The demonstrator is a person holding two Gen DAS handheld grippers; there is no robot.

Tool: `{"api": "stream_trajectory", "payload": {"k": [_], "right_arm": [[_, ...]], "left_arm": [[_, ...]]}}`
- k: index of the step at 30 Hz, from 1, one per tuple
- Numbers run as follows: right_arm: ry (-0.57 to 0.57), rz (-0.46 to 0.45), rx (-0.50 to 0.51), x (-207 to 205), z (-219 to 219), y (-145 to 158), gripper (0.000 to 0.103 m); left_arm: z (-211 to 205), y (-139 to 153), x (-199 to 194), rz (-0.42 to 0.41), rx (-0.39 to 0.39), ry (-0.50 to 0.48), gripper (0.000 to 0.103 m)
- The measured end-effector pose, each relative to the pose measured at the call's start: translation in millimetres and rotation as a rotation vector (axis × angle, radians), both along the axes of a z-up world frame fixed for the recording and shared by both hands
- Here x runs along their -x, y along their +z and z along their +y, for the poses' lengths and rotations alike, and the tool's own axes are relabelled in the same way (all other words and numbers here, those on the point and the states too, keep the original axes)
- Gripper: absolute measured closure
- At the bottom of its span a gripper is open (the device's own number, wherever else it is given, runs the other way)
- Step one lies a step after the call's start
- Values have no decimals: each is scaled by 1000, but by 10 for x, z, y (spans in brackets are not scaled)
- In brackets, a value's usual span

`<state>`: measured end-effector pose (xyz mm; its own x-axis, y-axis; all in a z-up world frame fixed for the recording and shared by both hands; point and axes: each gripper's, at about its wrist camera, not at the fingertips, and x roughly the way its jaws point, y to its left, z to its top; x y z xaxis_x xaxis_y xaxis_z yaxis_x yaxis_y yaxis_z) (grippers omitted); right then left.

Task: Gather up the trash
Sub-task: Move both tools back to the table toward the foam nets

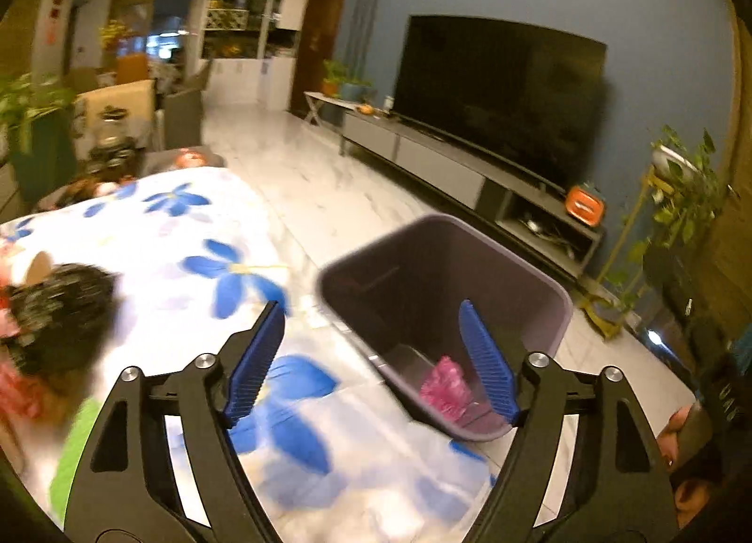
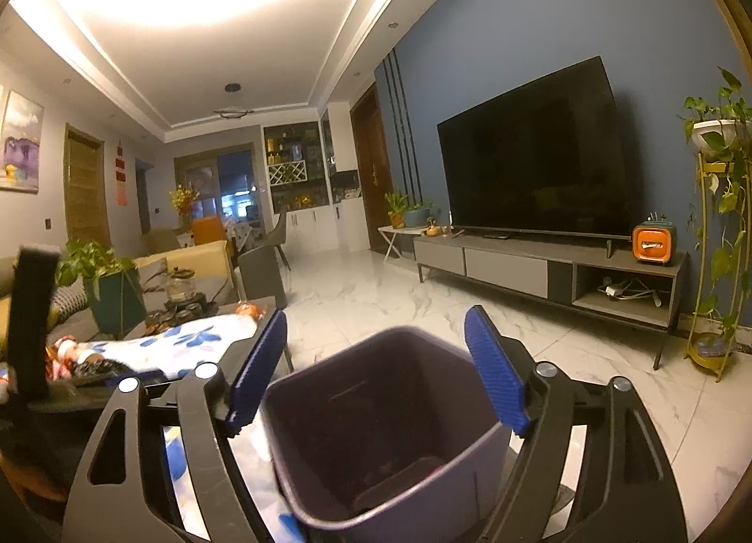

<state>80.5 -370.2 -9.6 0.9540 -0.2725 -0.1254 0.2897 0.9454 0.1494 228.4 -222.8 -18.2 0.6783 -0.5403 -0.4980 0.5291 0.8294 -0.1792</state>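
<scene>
A dark purple bin [image 1: 404,270] stands on the floor beside the table with the blue-flowered cloth [image 1: 197,232]. A crumpled pink wrapper [image 1: 442,385] lies inside the bin. My left gripper [image 1: 371,312] is open over the table edge and the bin's near rim, with nothing between its blue pads [image 1: 256,359]. A blurred black item [image 1: 61,312] and pink wrappers [image 1: 19,397] lie on the cloth at the far left. My right gripper [image 2: 378,315] is open above the bin [image 2: 376,406] and holds nothing. Something reddish [image 2: 413,468] shows at the bin's bottom.
A large TV [image 2: 536,157] on a low grey cabinet [image 2: 507,270] lines the blue wall, with an orange box [image 2: 651,244] on it. A gold plant stand [image 2: 714,270] is at the right. Marble floor [image 2: 376,294] lies beyond the bin. A potted plant [image 2: 108,289] and sofa stand left.
</scene>
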Motion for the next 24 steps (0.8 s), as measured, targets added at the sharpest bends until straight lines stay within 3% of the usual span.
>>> {"api": "stream_trajectory", "payload": {"k": [6, 11, 16, 24], "right_arm": [[55, 52, 17, 51, 351, -32, 15], [145, 129, 44, 0, 711, -105, 6], [235, 136, 49, 46, 1078, -177, 6], [328, 158, 30, 30, 1517, -212, 6]], "left_arm": [[521, 56, 262, -18, 1, 121, 21], [1109, 15, 484, -36, -27, 283, 19], [1748, -70, 694, -34, -52, 454, 18], [2498, -198, 1042, -61, -92, 641, 17]]}}
